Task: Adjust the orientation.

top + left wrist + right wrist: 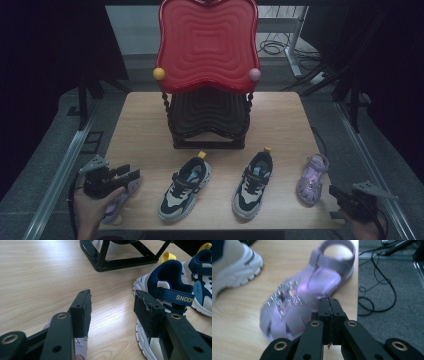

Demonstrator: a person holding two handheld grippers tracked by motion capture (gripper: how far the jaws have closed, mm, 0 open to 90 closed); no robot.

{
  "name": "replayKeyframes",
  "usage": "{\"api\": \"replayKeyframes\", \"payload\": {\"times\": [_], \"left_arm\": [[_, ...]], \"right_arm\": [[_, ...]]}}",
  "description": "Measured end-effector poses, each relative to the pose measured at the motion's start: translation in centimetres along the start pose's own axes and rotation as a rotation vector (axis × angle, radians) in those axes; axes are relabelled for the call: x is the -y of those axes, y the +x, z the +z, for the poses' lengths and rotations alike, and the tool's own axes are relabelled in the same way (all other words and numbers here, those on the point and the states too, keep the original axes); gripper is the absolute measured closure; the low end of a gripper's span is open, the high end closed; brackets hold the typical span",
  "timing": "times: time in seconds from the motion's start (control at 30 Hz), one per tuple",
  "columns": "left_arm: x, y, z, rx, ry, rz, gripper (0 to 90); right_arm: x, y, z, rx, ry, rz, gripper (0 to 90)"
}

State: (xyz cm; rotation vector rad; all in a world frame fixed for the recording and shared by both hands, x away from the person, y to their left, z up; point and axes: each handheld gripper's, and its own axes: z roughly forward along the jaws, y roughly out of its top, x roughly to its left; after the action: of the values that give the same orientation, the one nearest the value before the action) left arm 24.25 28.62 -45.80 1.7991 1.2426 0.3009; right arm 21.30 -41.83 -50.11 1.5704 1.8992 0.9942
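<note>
Closed with nothing inside, right gripper [329,302] sits beside one purple sandal [294,300]; left gripper [112,307] stands apart above a second sandal [117,202]; two sneakers [186,187] lie between.

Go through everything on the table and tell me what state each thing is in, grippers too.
Left gripper: jaws open, over the left purple sandal.
Right gripper: jaws shut, empty, beside the right purple sandal.
Right purple sandal: upright, strap fastened.
Left sneaker: upright, strap closed.
Right sneaker: upright, strap closed.
Shoe rack: standing, red top shelf bare.
</note>
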Motion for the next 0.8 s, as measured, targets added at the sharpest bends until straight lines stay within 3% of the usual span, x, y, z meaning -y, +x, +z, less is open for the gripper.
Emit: {"api": "replayKeyframes", "payload": {"times": [0.27,0.8], "left_arm": [[0.0,-0.3,0.1,0.003,0.004,0.009,48.3],[0.1,-0.3,0.4,0.007,0.013,0.008,48.1]], "right_arm": [[1.0,0.6,1.3,0.013,0.086,-0.043,89.7],[0.7,1.4,1.8,-0.002,0.104,-0.086,89.7]]}}
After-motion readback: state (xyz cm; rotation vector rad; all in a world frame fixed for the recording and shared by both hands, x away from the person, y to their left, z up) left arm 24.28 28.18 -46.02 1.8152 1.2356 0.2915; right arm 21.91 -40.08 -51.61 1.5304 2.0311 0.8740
